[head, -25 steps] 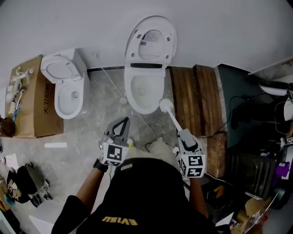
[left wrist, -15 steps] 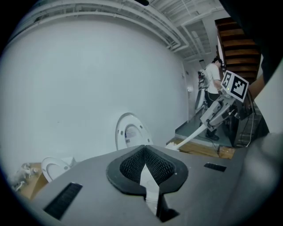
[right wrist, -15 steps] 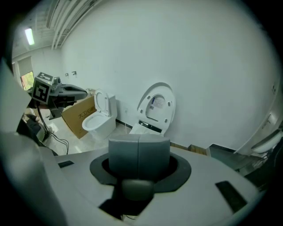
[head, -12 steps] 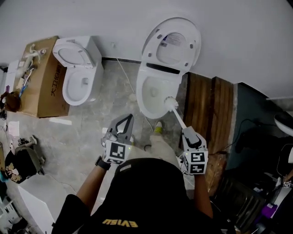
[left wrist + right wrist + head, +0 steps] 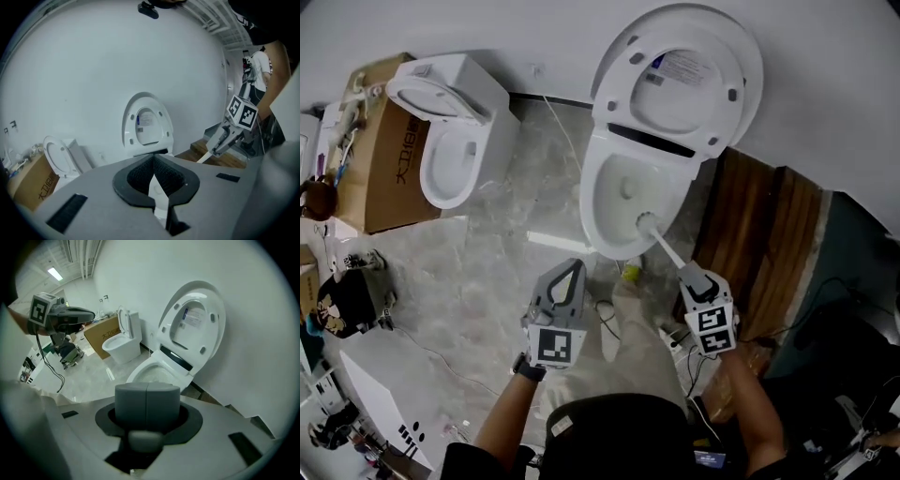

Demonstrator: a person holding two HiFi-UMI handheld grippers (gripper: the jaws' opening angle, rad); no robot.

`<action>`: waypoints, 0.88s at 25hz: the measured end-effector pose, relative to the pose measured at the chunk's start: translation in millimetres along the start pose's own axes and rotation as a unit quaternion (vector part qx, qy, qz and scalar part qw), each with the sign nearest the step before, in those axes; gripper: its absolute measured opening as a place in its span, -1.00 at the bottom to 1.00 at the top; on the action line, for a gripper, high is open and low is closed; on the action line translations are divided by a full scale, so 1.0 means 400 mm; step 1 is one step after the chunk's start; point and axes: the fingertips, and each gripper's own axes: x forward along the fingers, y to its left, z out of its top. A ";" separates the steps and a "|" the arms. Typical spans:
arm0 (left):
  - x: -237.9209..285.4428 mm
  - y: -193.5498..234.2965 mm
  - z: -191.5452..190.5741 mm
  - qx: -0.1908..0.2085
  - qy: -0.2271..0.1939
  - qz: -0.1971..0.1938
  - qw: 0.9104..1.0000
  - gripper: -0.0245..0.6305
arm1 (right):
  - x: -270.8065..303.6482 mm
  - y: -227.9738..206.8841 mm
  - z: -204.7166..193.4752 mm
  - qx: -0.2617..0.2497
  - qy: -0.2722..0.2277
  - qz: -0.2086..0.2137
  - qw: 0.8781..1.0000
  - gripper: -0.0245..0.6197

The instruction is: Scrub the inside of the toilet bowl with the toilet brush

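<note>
A white toilet (image 5: pixel 619 202) stands with its lid up against the wall. The toilet brush head (image 5: pixel 645 223) is inside the bowl at its front right, near the rim. Its white handle (image 5: pixel 668 251) slants back to my right gripper (image 5: pixel 685 275), which is shut on it. In the right gripper view the jaws (image 5: pixel 147 401) are closed together, with the bowl (image 5: pixel 152 373) just beyond them. My left gripper (image 5: pixel 571 270) is shut with nothing in it, over the floor in front of the bowl; in its own view the left gripper (image 5: pixel 153 161) points at the lid (image 5: pixel 146 126).
A second, smaller toilet (image 5: pixel 450 141) and a cardboard box (image 5: pixel 380 141) stand at the left. Wooden planks (image 5: pixel 759 225) lie right of the toilet. A small yellow-green object (image 5: pixel 630 273), a white strip (image 5: pixel 555 242) and cables lie on the marble floor.
The brush head has moved from above the bowl's front right rim down into the bowl. The view has drawn closer to the toilet. The left gripper stays shut and idle.
</note>
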 end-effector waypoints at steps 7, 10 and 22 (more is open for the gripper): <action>0.165 -0.006 -0.224 -0.035 0.036 0.002 0.999 -0.86 | 0.320 0.008 -0.049 -0.041 0.041 0.069 0.996 -0.43; 0.218 -0.006 -0.299 -0.047 0.040 0.001 0.998 -0.86 | 0.431 0.028 -0.059 -0.076 0.048 0.087 0.992 -0.43; 0.295 0.040 -0.472 -0.051 0.037 -0.020 0.998 -0.87 | 0.615 0.102 -0.095 -0.117 0.095 0.129 0.980 -0.43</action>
